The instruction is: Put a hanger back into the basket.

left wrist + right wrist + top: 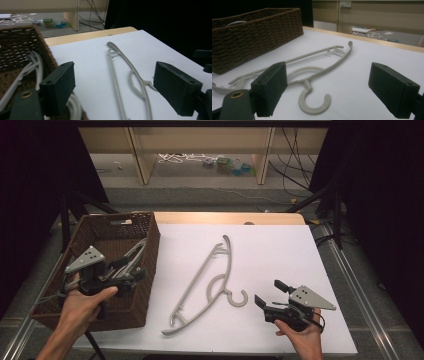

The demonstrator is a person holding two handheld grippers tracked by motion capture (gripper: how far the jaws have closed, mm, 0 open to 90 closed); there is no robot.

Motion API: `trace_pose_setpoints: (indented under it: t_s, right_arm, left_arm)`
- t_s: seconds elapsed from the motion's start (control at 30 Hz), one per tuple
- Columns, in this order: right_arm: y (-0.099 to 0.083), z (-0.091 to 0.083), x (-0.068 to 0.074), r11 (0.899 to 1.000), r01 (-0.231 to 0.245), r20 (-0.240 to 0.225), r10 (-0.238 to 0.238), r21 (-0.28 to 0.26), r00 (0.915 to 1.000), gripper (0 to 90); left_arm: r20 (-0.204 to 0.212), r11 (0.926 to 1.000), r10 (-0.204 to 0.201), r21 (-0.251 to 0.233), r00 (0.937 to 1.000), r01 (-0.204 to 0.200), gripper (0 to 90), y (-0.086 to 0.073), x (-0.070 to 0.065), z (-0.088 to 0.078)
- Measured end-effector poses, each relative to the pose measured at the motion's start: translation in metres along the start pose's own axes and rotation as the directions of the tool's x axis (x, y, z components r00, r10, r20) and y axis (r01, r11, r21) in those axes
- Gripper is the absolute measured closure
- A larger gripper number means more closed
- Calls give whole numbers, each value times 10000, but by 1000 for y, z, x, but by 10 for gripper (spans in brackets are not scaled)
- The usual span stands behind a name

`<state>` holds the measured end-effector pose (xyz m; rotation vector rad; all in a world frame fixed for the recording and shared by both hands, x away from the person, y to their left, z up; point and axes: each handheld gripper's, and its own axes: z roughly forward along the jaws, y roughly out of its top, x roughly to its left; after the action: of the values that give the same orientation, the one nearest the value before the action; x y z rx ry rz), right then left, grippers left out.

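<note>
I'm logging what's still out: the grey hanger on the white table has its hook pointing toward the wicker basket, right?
Not quite. In the high view the grey hanger lies on the white table, but its hook curls toward the right gripper, away from the wicker basket.

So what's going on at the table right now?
A person is putting grey plastic hangers into the brown wicker basket. The left claw hangs open over the basket's right side with nothing between its jaws, above a hanger in the basket. A second hanger lies flat on the white table. The right claw sits open beside that hanger's hook, not touching it.
</note>
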<state>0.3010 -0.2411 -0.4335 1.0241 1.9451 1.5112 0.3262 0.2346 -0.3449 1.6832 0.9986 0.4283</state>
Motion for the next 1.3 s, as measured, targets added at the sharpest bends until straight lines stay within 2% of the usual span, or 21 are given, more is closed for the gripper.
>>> trace_pose_setpoints:
  t_s: [0.07,0.1,0.13,0.17,0.23,0.27,0.33,0.37,0.43,0.53,0.57,0.6,0.8,0.87,0.9,1.0,1.07,1.17,1.3]
  right_arm:
    - [0,0,0,10000,0,2,0,-10,10000,163]
    - [0,1,1,10000,-39,17,39,-77,10000,163]
    - [0,0,1,10000,-44,34,44,-42,10000,163]
    - [0,0,1,10000,-70,26,71,-49,10000,163]
    - [0,0,1,9999,-18,86,19,-105,10000,163]
    - [0,0,1,9999,-59,7,59,-84,10000,163]
    - [0,2,-2,9983,337,122,-331,-468,9994,163]
    - [0,2,-2,9985,323,122,-318,-440,9994,163]
    - [0,1,-2,9990,343,156,-338,-289,9993,163]
    - [0,2,-1,9987,354,71,-351,-364,9994,163]
    - [1,0,-2,9992,371,82,-370,-139,9993,163]
    - [0,1,-2,9989,355,89,-352,-315,9993,162]
    - [0,0,-2,9990,353,188,-349,-258,9992,162]
    - [0,2,-2,9983,343,85,-339,-471,9994,162]
    - [0,1,-3,9985,348,100,-344,-417,9994,162]
    - [0,0,-3,9991,276,87,-273,-335,9996,161]
    - [0,0,-3,9991,268,133,-264,-326,9996,161]
    - [0,2,-3,9984,334,68,-331,-449,9994,161]
    - [0,1,-2,9988,355,120,-351,-322,9993,161]
  left_arm:
    - [181,10000,73,-27,9998,-72,168,-1,-8,5]
    - [222,9998,182,107,9996,-185,166,-1,-11,6]
    - [227,9999,97,58,9997,-99,166,-2,-14,8]
    - [237,9997,246,5,9994,-246,164,-2,-17,10]
    - [380,9996,244,-136,9990,-239,162,-3,-23,14]
    - [361,9993,291,-227,9989,-282,162,-4,-26,16]
    - [306,9984,414,-396,9987,-402,166,-6,-30,20]
    - [191,9973,622,-400,9979,-614,172,-8,-33,23]
    - [164,9964,722,-447,9973,-714,173,-11,-35,27]
    - [254,9964,585,-622,9980,-568,173,-15,-36,32]
    - [265,9963,514,-696,9983,-494,173,-16,-37,34]
    - [214,9958,602,-710,9980,-586,173,-18,-38,35]
    - [275,9943,721,-806,9970,-697,171,-27,-46,44]
    - [192,9939,794,-786,9967,-777,169,-30,-50,47]
    - [232,9925,952,-786,9952,-931,168,-32,-51,49]
    - [397,9923,1049,-708,9937,-1019,164,-36,-55,53]
    - [324,9913,1164,-657,9927,-1141,163,-39,-57,55]
    - [418,9936,1055,-457,9935,-1036,163,-45,-57,59]
    - [574,9949,992,-258,9934,-979,163,-50,-58,63]
